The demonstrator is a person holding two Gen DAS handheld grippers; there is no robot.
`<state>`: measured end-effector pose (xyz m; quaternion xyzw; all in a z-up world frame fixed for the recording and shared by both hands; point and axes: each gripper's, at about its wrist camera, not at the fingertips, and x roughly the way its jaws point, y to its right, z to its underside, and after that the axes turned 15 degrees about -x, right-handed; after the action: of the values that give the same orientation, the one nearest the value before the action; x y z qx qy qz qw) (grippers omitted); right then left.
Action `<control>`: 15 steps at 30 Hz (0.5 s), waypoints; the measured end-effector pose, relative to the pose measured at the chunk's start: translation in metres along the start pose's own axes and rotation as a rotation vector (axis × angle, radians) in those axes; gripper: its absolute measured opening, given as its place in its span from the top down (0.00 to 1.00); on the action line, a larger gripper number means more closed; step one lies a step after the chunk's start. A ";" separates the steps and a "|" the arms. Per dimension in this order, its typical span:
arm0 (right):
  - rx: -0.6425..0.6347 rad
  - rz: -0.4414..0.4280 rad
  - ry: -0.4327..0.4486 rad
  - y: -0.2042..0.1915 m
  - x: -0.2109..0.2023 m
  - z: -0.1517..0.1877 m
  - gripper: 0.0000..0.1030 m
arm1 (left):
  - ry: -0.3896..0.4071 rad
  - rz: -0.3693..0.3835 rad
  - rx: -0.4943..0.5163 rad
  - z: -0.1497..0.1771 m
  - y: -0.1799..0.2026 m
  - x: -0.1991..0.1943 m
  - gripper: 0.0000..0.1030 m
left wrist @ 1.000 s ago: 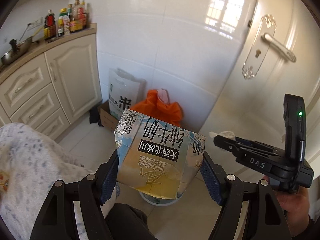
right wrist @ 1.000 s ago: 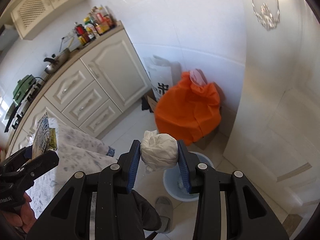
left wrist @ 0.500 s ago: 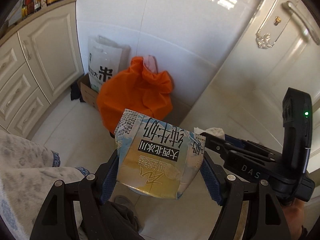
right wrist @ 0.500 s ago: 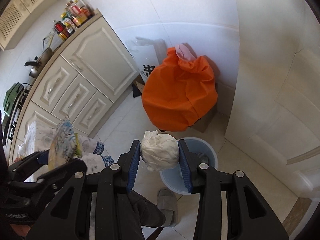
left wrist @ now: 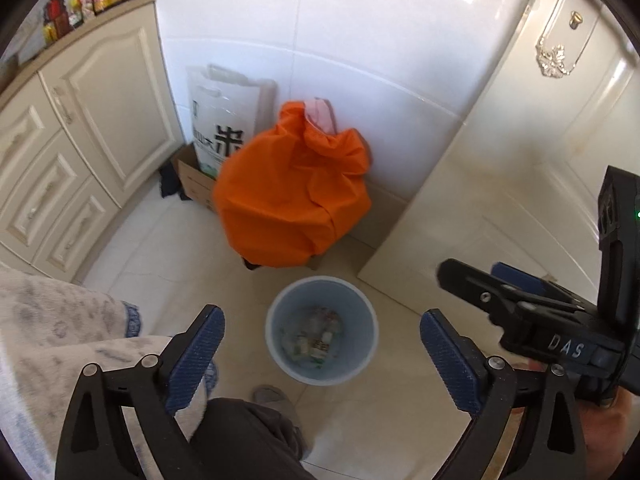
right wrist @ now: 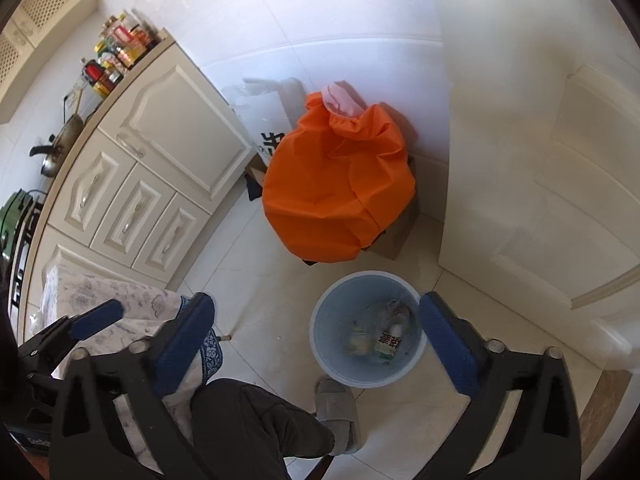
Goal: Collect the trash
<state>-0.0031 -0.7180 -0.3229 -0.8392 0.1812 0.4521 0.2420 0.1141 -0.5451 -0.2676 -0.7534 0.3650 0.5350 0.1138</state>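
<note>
Now both the left gripper (left wrist: 322, 344) and right gripper (right wrist: 316, 334), tilted down above the bin (left wrist: 276, 320), have just spread empty.

- The floor (left wrist: 168, 248) is pale, glossy tile, running up to cream cabinets on one side and a white tiled wall at the back.
- A light blue bin (right wrist: 324, 344) stands on the floor, near the door; cartons and crumpled scraps (right wrist: 380, 336) lie in its bottom.
- Behind the bin, a bulging orange bag (left wrist: 292, 200) sits against the wall, apparently on a cardboard box (right wrist: 400, 232) that shows beneath it.
- Beside it, an open cardboard box (left wrist: 194, 184) rests on the floor, with a white printed bag (left wrist: 224, 120) standing in it.
- A grey slipper (right wrist: 336, 404) is planted just beside the bin.
- On the bench (right wrist: 116, 92) along the wall stand bottles (right wrist: 116, 56) and a pan (right wrist: 60, 148).
</note>
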 end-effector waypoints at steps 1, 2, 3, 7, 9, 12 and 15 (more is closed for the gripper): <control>0.008 0.000 -0.003 0.000 -0.002 0.000 0.00 | 0.015 -0.017 -0.004 0.000 -0.001 -0.004 0.03; 0.010 0.005 -0.003 -0.001 -0.004 0.000 0.00 | 0.037 -0.044 -0.010 0.002 -0.001 -0.009 0.03; 0.010 0.012 -0.001 -0.003 -0.006 0.000 0.00 | 0.059 -0.059 -0.015 0.005 -0.003 -0.016 0.03; 0.001 -0.002 0.023 -0.015 -0.021 -0.003 0.00 | 0.126 -0.051 -0.047 0.014 -0.009 -0.046 0.03; -0.020 -0.009 0.042 -0.027 -0.031 -0.007 0.00 | 0.160 -0.047 -0.057 0.020 -0.014 -0.064 0.03; -0.049 -0.024 0.068 -0.045 -0.044 -0.012 0.00 | 0.215 -0.034 -0.078 0.037 -0.026 -0.102 0.03; -0.091 -0.040 0.098 -0.069 -0.060 -0.017 0.00 | 0.278 -0.025 -0.107 0.050 -0.042 -0.136 0.01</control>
<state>0.0126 -0.6659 -0.2475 -0.8739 0.1551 0.4134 0.2034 0.0842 -0.4286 -0.1757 -0.8297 0.3385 0.4429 0.0285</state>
